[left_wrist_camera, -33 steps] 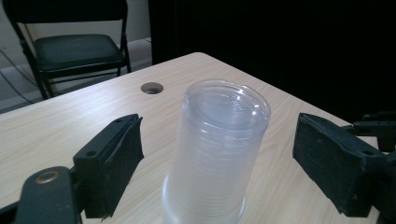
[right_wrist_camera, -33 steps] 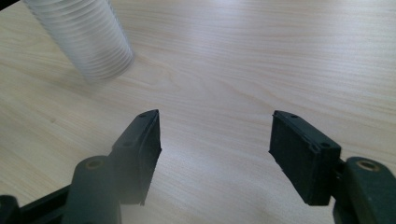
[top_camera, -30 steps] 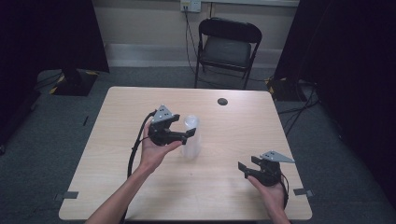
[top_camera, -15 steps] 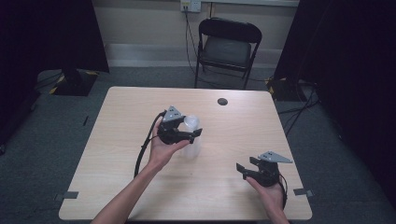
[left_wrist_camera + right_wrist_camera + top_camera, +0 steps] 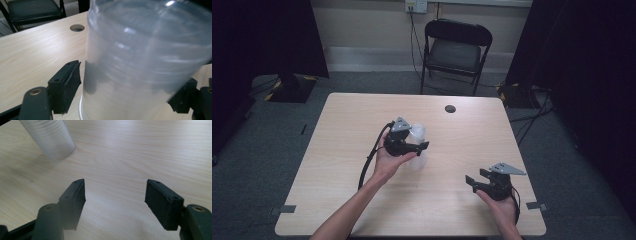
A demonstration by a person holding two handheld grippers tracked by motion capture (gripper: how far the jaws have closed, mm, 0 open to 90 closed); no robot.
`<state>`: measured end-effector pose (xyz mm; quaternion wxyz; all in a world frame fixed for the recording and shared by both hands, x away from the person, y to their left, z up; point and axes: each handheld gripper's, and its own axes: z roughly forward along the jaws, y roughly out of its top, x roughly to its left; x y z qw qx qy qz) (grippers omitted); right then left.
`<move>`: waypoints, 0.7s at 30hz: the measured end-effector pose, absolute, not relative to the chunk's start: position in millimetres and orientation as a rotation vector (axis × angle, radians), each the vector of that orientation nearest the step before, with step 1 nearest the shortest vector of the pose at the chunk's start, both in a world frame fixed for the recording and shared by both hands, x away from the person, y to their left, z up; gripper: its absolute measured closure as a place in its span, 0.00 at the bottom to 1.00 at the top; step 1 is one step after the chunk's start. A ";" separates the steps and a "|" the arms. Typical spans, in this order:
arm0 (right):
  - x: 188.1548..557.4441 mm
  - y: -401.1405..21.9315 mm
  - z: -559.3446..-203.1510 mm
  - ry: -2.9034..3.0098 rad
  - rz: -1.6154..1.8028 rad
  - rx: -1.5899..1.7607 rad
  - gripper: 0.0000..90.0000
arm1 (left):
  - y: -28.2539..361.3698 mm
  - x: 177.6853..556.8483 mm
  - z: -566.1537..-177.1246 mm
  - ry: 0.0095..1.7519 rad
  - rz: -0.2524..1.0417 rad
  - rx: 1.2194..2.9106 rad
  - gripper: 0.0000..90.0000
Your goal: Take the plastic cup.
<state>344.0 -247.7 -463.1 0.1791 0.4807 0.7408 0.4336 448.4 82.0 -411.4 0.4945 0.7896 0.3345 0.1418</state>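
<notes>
Clear ribbed plastic cup, upright, mid-table

This looks like a test room or a recording lab, not a home. A plain wooden table is set in the middle of a grey carpet floor. Black curtains are hung at 10 o'clock and at 2 o'clock. A black folding chair is placed at 12 o'clock by a bare wall with a power socket. Bits of tape are stuck on the floor.

Clear plastic cup between closing jaws
</notes>
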 end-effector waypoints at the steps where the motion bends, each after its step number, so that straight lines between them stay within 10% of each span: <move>1: 343.9 -247.8 -463.1 2.096 1.225 1.359 0.36 | 81.3 448.6 -412.4 0.812 0.343 1.917 0.25; 21: 343.6 -249.4 -462.6 2.097 1.235 1.368 0.36 | 81.3 446.6 -409.5 0.808 0.370 1.896 0.34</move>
